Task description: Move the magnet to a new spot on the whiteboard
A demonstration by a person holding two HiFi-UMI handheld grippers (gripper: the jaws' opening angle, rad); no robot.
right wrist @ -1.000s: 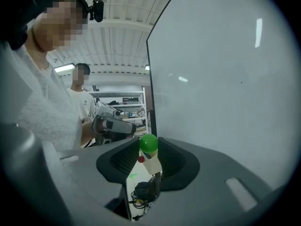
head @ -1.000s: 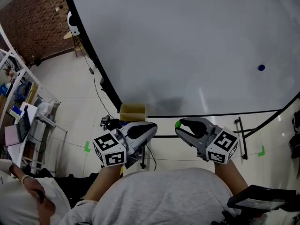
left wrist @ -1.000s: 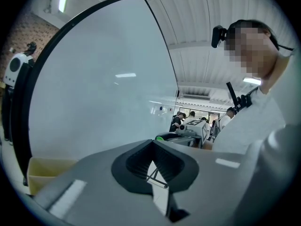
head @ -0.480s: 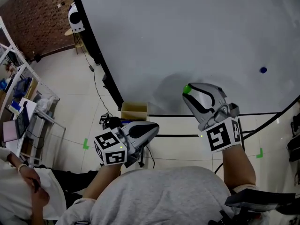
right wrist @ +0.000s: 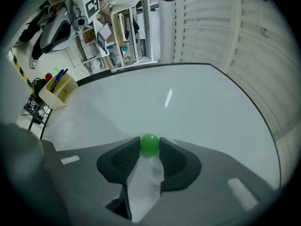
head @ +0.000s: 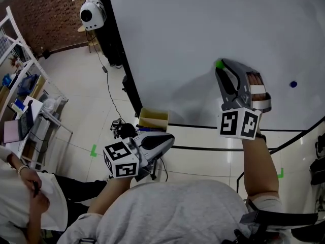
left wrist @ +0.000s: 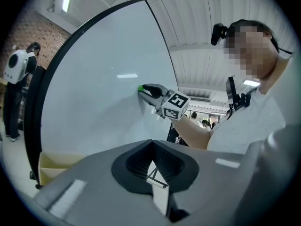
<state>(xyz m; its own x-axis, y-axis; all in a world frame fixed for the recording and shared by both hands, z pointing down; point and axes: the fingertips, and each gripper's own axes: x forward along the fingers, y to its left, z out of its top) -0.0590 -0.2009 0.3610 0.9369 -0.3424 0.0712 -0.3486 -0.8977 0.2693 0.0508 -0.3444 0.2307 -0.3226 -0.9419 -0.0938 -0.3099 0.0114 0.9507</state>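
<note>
A small green ball magnet [head: 220, 63] sits between the fingertips of my right gripper [head: 221, 68], and the jaws are closing on it. The gripper is raised with its tip against the whiteboard [head: 203, 24], left of the board's middle. In the right gripper view the green magnet [right wrist: 150, 143] is pinched between both dark pads, with the whiteboard [right wrist: 197, 102] right behind it. The left gripper view shows the right gripper [left wrist: 143, 89] touching the whiteboard [left wrist: 94, 79] with the magnet [left wrist: 140, 87]. My left gripper [head: 165, 139] hangs low by my body, shut and empty.
A small blue magnet [head: 293, 84] sticks to the board far to the right. A cardboard box [head: 154, 119] with pens stands at the board's lower edge. A white device on a stand [head: 92, 14], shelving [head: 20, 95] and a seated person [head: 25, 197] are on the left.
My right gripper has risen from waist height up to the whiteboard, carrying the green magnet up and to the right. The left gripper has stayed where it was.
</note>
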